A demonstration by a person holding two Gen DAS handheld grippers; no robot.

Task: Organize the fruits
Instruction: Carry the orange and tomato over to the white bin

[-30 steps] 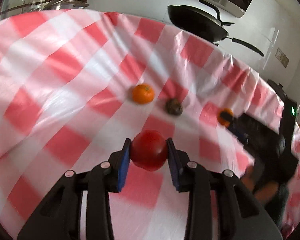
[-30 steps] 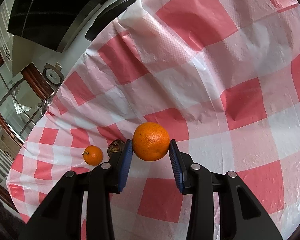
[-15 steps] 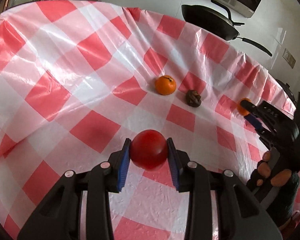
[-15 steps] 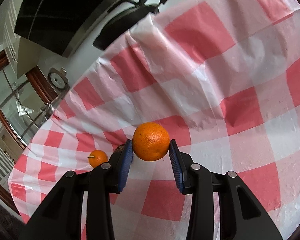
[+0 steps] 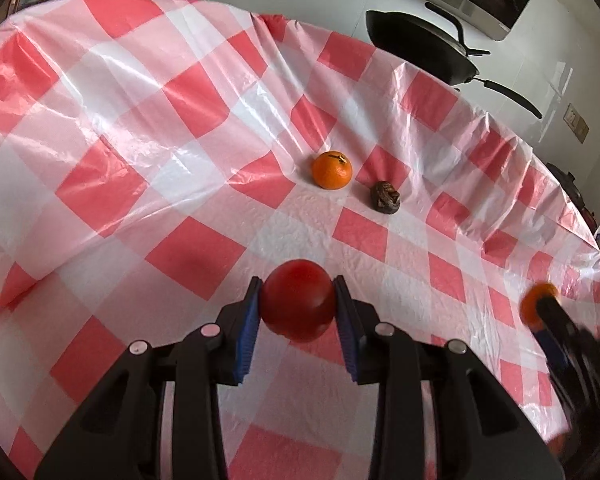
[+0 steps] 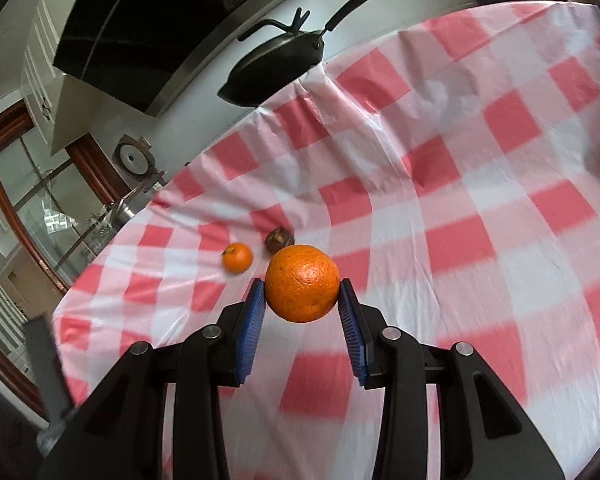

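Note:
My left gripper [image 5: 298,308] is shut on a red tomato [image 5: 298,300] and holds it above the red-and-white checked tablecloth [image 5: 140,128]. My right gripper [image 6: 302,300] is shut on a large orange [image 6: 302,282], also held above the cloth. A small tangerine [image 5: 332,170] and a dark brown wrinkled fruit [image 5: 385,197] lie side by side on the cloth beyond the tomato. Both also show in the right wrist view, the tangerine [image 6: 238,257] and the brown fruit [image 6: 278,239] just behind the orange. The right gripper with its orange [image 5: 538,302] shows blurred at the right edge of the left wrist view.
A black wok [image 5: 420,50] with a long handle sits past the table's far edge, under a range hood [image 6: 172,20]. The cloth is creased and ridged near the far side. A window and cabinet stand at the left [image 6: 28,200].
The left gripper has drawn back and up with the tomato, showing more of the cloth. The right gripper has swung away with the orange; its view is motion-blurred and looks across the table.

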